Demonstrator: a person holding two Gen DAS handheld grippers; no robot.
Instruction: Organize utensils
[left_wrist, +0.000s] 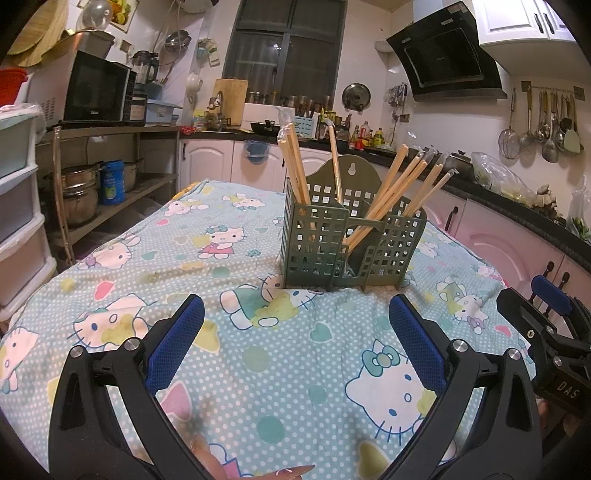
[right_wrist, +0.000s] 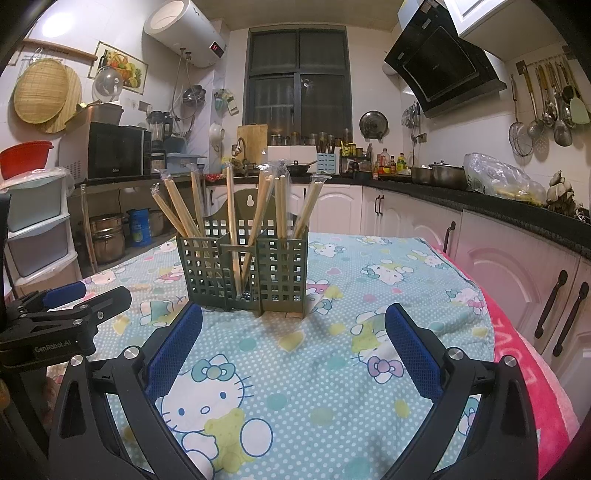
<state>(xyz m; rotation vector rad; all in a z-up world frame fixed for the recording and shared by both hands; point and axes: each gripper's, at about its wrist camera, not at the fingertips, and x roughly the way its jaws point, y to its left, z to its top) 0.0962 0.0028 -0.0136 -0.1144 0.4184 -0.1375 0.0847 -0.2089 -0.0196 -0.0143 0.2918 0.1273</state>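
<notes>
Standing upright in the green holder (right_wrist: 243, 269), the chopsticks (right_wrist: 258, 206) stay sorted by compartment. Both the left gripper (left_wrist: 295, 325) and right gripper (right_wrist: 293, 332) hang spread wide and empty just short of it, probably because nothing loose remains on the cloth (right_wrist: 332, 369).

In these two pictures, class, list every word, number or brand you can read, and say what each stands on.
"GenRobot.AI": on the left gripper, seen in the right wrist view.
"DAS": on the right gripper, seen in the left wrist view.
Red digits on the water heater: too blurred to read.
Brand on the microwave: too small.
Label on the blue tin: too blurred.
Letters on the pink cloth: partly hidden, unreadable.
</notes>
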